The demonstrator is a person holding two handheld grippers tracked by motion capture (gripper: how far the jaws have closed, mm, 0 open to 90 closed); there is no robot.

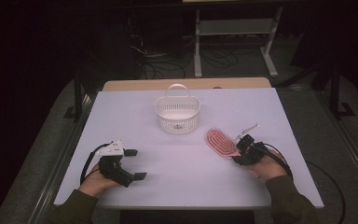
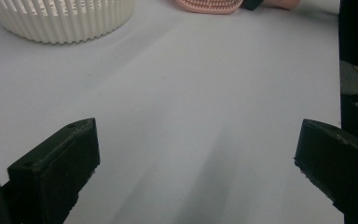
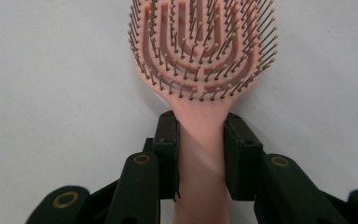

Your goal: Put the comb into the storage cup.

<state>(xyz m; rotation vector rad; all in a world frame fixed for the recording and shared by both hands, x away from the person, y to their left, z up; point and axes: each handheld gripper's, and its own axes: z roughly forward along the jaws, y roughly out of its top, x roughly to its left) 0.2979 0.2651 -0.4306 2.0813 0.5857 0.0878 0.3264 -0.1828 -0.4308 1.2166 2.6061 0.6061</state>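
Closest to the camera, the right gripper (image 3: 200, 140) has its black fingers (image 3: 167, 140) pinching the handle of a pink plastic hairbrush with rows of bristles (image 3: 200, 56), just below the head. The brush lies flat on the white table (image 1: 168, 163), bristles up, right of the white slotted plastic basket with a loop handle (image 1: 177, 114). The left gripper (image 1: 135, 164) sits near the table's left front, fingers spread wide with nothing between them.

What could go wrong, I reckon: the grip sits at the neck of the handle, so the wide head might droop or swivel once lifted. Also that basket looks light, so clipping its rim with the brush head could shove or tip it.

Count: one hairbrush, one basket, two grippers.
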